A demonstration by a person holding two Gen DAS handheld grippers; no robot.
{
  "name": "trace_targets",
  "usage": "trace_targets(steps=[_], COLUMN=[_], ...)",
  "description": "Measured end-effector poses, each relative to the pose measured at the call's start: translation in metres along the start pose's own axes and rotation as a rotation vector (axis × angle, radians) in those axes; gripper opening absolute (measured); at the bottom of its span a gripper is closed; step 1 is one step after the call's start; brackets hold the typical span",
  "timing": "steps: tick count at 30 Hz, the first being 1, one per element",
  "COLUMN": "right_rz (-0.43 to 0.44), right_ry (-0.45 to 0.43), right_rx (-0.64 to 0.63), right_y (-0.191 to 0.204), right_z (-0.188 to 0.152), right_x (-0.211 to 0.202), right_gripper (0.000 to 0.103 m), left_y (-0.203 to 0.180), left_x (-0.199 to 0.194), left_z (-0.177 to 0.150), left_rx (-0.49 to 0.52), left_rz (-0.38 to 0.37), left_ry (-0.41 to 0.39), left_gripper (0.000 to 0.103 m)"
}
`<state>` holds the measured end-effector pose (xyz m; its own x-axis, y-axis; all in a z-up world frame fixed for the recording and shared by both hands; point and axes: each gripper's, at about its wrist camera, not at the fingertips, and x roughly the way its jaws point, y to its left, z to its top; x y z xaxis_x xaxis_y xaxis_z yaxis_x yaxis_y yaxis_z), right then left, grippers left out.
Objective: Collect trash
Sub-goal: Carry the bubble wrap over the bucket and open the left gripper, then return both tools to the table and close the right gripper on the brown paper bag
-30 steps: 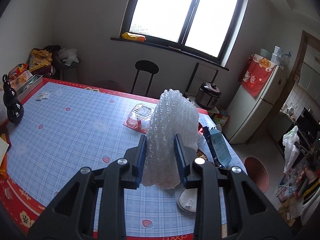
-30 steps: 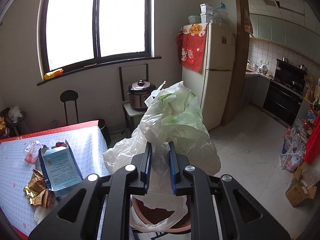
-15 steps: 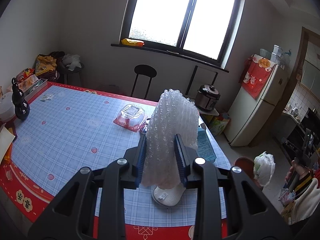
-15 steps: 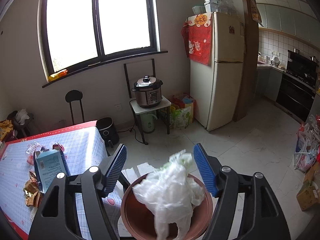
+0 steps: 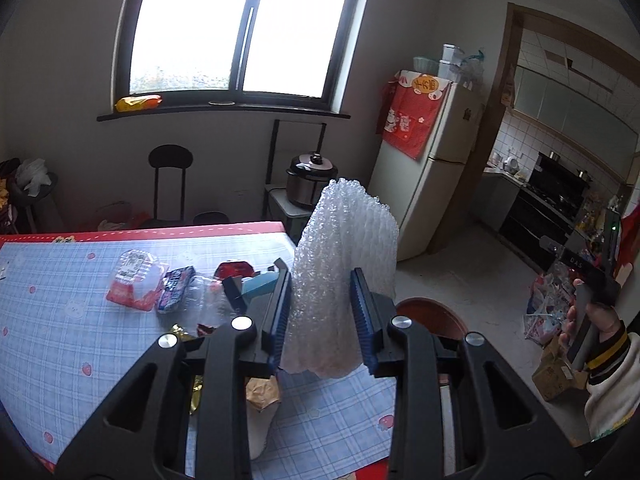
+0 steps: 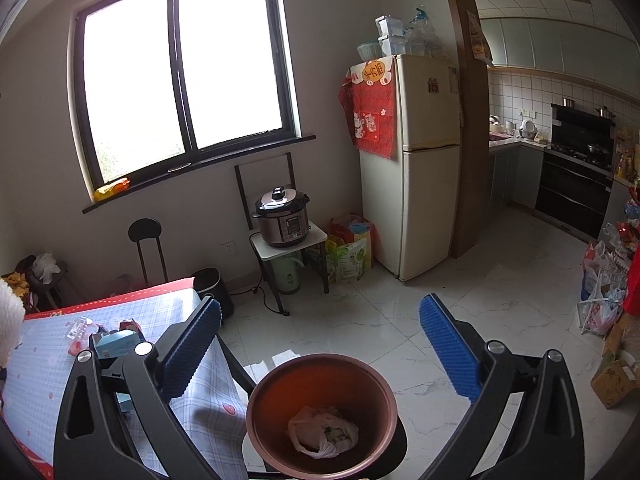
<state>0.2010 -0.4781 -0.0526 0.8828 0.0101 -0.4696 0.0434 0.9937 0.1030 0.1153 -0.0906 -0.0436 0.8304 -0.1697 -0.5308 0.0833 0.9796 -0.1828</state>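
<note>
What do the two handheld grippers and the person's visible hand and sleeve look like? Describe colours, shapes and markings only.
Both the left gripper and the right gripper have matte black angular frames with triangular cut-outs and round silver screw heads. Their fingers carry blue ribbed pads. No cables show. In the left wrist view, the person's right hand emerges from a white sleeve with a dark, yellow-striped cuff.

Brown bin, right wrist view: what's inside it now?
One crumpled white plastic bag lies at the bottom of the brown bin. Anything beneath the bag is covered.
</note>
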Motion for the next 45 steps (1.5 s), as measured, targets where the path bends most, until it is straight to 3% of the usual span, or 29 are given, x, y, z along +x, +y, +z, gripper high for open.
trace_targets(steps=[8,14,18,20,21,27,31,39,45], right_rz=[-0.107,-0.187,-0.219,-0.222,-0.22,-0.17,-0.112,0.037,0.121], right_ry=[0.036,0.062,0.076,0.074,0.07,0.055,0.042,0.066,0.128], right_rx=[0.031,0.068,0.082,0.093,0.097,0.098,0.064,0.011,-0.045], right_y=[-0.049,-0.087,-0.106,-0.111,-0.113,-0.099,-0.071,0.01,0.078], right_z=[-0.023,-0.039,-0.046,-0.047,-0.047,-0.044,-0.038,-0.037,-0.05], right_x=[-0.037,-0.058,-0.066,-0.068,-0.07,-0.063,-0.055,-0.033,-0.018], right_gripper=[0.098,0.098,0.098,0.098,0.098,0.098,0.098,0.098,0.098], left_y=[-0.114,-0.196,-0.228,-0.231,-0.229,-0.179,-0.123,0.013,0.111], left_x=[0.11,0.181,0.211,0.213,0.211,0.168,0.124,0.021,-0.038], left_z=[0.02,0.025,0.026,0.028,0.028,0.031,0.03,-0.005,-0.047], left_rx=[0.13,0.181,0.218,0.227,0.224,0.203,0.157,0.02,-0.12], left_rz=[-0.254,-0.352,-0.353,-0.329,-0.323,-0.25,-0.169,0.105,0.276], left_ry=[0.065,0.088,0.074,0.068,0.064,0.028,-0.014,-0.08,-0.055], left_gripper=[0.035,0.041,0.087,0.088,0.093,0.097,0.097,0.097,0.097])
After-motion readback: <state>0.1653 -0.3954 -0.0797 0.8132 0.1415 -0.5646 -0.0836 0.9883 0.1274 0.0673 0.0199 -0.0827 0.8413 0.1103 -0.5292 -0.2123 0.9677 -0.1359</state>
